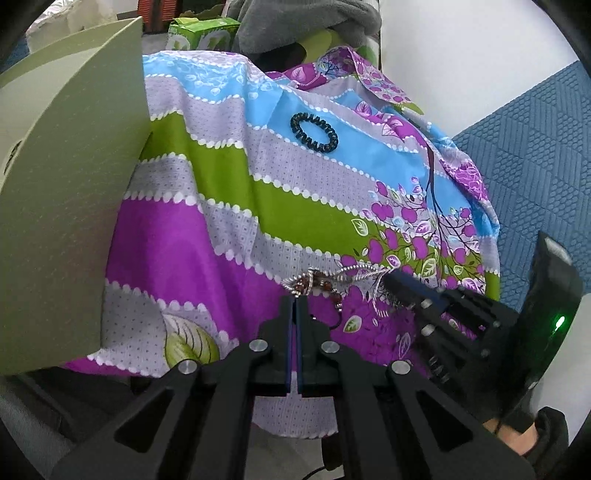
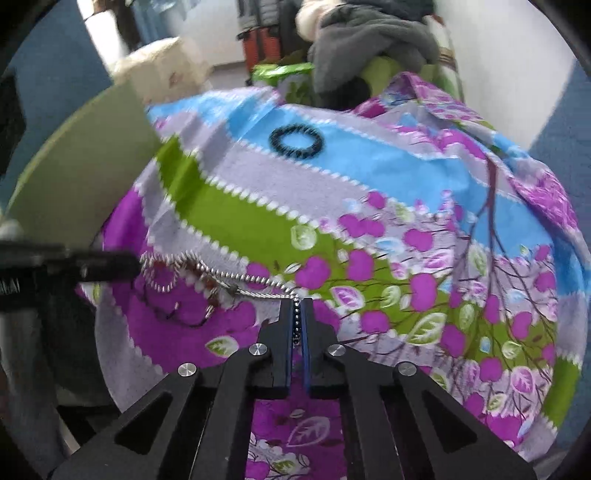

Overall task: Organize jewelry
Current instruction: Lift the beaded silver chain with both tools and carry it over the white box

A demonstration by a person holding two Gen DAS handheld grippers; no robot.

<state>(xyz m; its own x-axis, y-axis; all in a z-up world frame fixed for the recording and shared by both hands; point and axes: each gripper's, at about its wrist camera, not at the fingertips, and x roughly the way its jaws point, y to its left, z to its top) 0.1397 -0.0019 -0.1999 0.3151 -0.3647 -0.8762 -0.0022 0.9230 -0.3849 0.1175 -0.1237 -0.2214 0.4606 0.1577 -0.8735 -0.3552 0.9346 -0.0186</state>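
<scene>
Striped floral cloth (image 1: 207,229) covered the table. My left gripper (image 1: 296,301) was clamped on the tangled chain (image 2: 236,278) and my right gripper (image 2: 296,306) on its ball-chain end; light, limp, snaggy, so I'd grip the ends.

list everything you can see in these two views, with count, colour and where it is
patterned bedsheet-like cloth: one, purple, green, blue and grey stripes with leaf print, draped over the work surface
black spiral hair tie: one, black, lying on the blue stripe, far side
silver twisted chain: one, silver, stretched between the two grippers near the front
brown beaded strand: one, reddish brown, tangled with the chain
pale green card lid: one, pale green, upright at the cloth's left edge
green printed box: one, green, behind the cloth
grey garment: one, grey, heaped behind
blue textured mat: one, blue, right
left gripper: black, shut on the jewellery tangle
right gripper: black, shut on the chain
</scene>
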